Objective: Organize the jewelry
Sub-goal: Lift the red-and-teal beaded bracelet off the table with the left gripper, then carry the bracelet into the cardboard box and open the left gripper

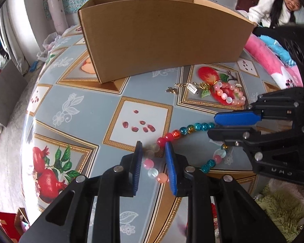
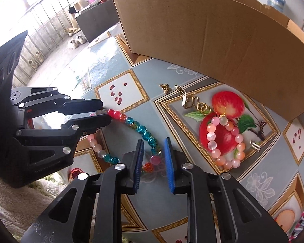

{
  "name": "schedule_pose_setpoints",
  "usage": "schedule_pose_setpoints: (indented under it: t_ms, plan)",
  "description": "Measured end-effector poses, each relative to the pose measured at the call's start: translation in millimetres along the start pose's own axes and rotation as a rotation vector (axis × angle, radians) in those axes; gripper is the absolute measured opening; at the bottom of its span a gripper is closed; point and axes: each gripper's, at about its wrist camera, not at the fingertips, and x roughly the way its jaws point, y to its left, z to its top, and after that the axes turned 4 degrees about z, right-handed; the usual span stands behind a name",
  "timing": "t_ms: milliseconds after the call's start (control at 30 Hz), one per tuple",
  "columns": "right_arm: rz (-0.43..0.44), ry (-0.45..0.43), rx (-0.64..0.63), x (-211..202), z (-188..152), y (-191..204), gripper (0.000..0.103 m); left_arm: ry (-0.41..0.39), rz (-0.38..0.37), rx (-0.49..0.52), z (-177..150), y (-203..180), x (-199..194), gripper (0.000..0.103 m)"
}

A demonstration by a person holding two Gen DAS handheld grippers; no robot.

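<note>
A bead bracelet of red, teal and pale pink beads [image 1: 184, 130] [image 2: 139, 129] lies on the patterned tablecloth. My left gripper [image 1: 153, 146] [image 2: 106, 114] is open, its fingers straddling the bracelet's pale and red beads. My right gripper [image 2: 154, 142] [image 1: 211, 124] is open, its fingers straddling the teal end. A pink bead bracelet [image 1: 230, 94] [image 2: 225, 141] lies on the fruit print. Gold earrings and charms [image 1: 189, 87] [image 2: 189, 101] lie beside it. An open cardboard box [image 1: 162, 34] [image 2: 212, 32] stands behind.
A pink blanket [image 1: 271, 60] lies at the table's right edge. A person in white [image 1: 277, 6] sits behind it. A green fluffy cloth [image 1: 285, 208] lies near the front edge. Shoes [image 2: 77, 40] stand on the floor beyond the table.
</note>
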Motion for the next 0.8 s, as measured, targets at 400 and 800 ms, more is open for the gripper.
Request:
schedule_pose_setpoints:
  t_ms: [400,800]
  plan:
    - [0.009,-0.039,0.040,3,1,-6,0.007,-0.028,-0.021,-0.015,2,3,-1,0.009]
    - [-0.015,-0.151,0.028,-27,-1,-20,0.007,-0.144,0.001,0.014,12,-6,-36,0.009]
